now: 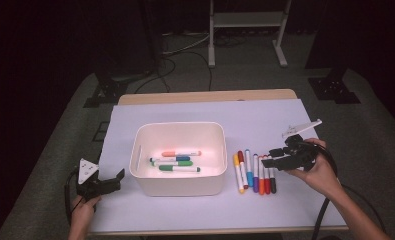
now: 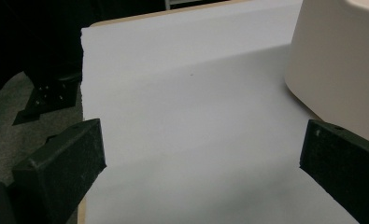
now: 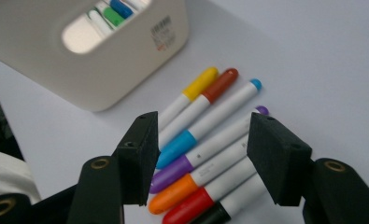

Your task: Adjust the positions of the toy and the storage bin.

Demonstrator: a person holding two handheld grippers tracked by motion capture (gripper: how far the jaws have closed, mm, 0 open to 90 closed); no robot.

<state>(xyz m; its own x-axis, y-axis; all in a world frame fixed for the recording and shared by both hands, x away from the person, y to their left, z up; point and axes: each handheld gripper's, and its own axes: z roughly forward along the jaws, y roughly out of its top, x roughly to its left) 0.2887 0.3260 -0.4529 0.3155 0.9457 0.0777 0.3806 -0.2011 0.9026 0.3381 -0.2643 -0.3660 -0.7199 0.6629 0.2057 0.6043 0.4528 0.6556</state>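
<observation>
From above we see a white-covered table (image 1: 185, 112) with a cream bin (image 1: 177, 186) and a row of markers (image 1: 255, 174) beside it, our right gripper (image 1: 271, 157) over them. Our left gripper (image 2: 201, 154) stands open over bare sheet. Our right jaws gape, straddling the markers (image 3: 205, 140) without touching.

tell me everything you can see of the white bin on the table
The white bin is a smooth, plastic-looking tub with rounded corners and a slot handle in its side wall. It stands upright and open on the pale sheet, left of a row of loose markers. Four markers lie flat inside. No gripper touches it.
</observation>
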